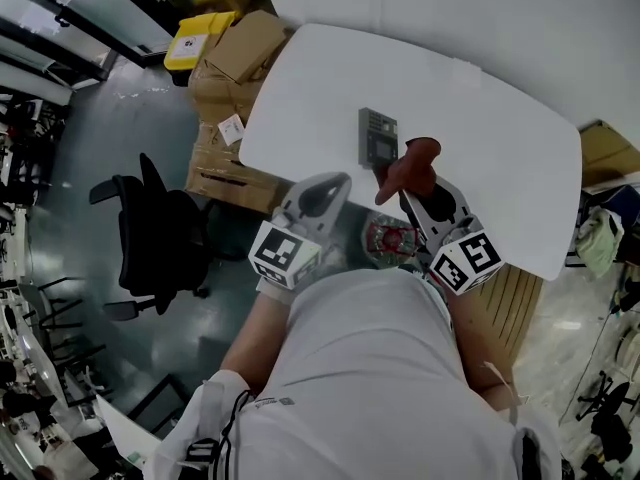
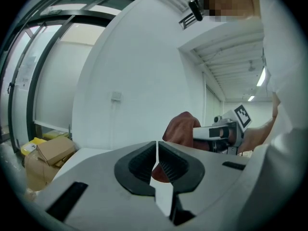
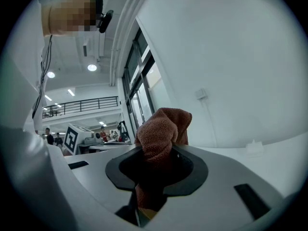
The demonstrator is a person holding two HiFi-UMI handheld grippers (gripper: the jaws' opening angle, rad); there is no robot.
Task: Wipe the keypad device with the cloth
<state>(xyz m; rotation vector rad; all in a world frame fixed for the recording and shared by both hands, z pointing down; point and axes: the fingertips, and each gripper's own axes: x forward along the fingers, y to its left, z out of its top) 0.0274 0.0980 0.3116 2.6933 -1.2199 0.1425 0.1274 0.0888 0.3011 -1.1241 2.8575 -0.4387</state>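
The keypad device (image 1: 378,136), a small dark grey box, lies flat on the white table (image 1: 470,98) near its front edge. Just right of it and nearer me, my right gripper (image 1: 408,190) is shut on a rust-brown cloth (image 1: 411,164), whose bunched end sticks up out of the jaws. In the right gripper view the cloth (image 3: 162,131) fills the right gripper (image 3: 156,163). My left gripper (image 1: 334,182) hovers at the table's front edge, left of the device. Its jaws are shut with nothing between them. The left gripper view looks past the left gripper (image 2: 157,159) to the cloth (image 2: 179,127).
Cardboard boxes (image 1: 232,66) and a yellow box (image 1: 198,38) are stacked on the floor left of the table. A black office chair (image 1: 158,234) stands at the near left. A round red and green object (image 1: 390,238) sits below the table's front edge.
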